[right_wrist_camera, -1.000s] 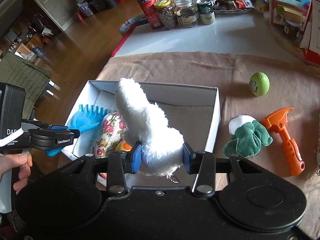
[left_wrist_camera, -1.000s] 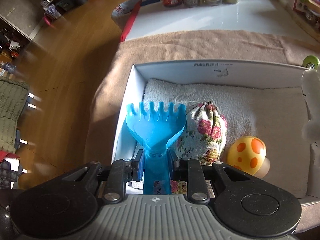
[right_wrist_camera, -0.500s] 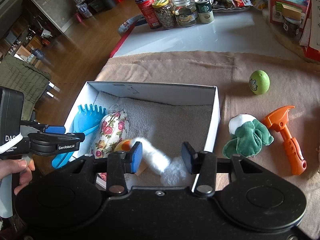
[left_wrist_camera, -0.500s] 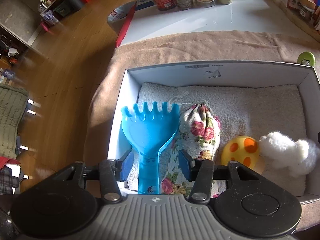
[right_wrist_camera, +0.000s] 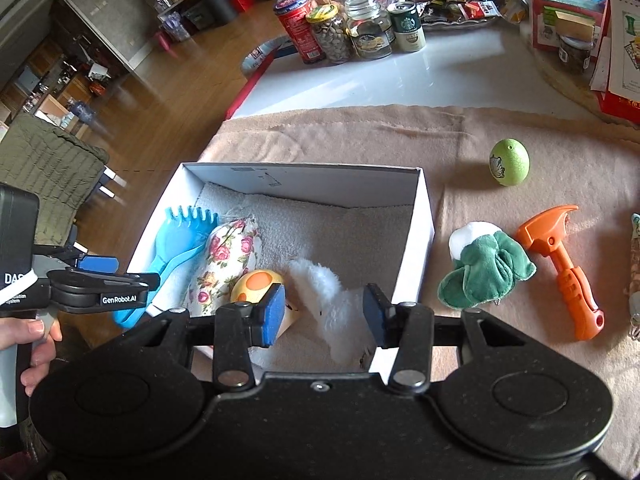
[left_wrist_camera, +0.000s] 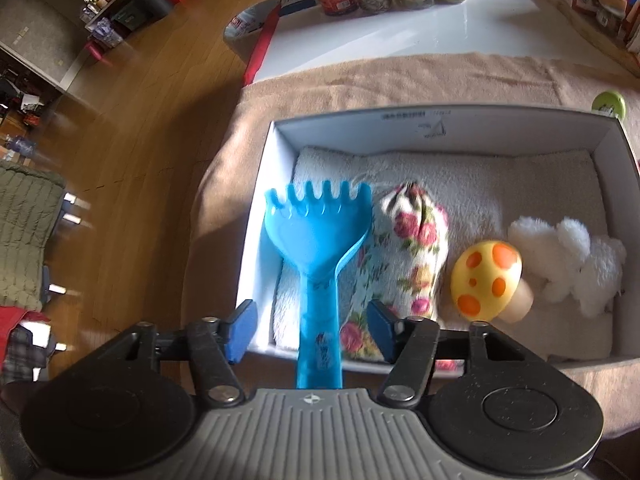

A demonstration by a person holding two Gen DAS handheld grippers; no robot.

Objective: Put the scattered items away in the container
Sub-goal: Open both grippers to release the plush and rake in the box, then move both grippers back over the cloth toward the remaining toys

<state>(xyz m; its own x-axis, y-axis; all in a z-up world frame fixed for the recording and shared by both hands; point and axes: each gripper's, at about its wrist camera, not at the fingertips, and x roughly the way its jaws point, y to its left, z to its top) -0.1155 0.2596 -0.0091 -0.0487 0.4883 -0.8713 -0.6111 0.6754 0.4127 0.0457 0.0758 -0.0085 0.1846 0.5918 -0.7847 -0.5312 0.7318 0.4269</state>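
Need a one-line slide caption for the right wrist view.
Right gripper open over the white plush in the box; egg, hammer outside.

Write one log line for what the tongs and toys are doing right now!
left tongs: just opened, blue rake released in box | right tongs: open over white plush | outside: green egg, orange hammer
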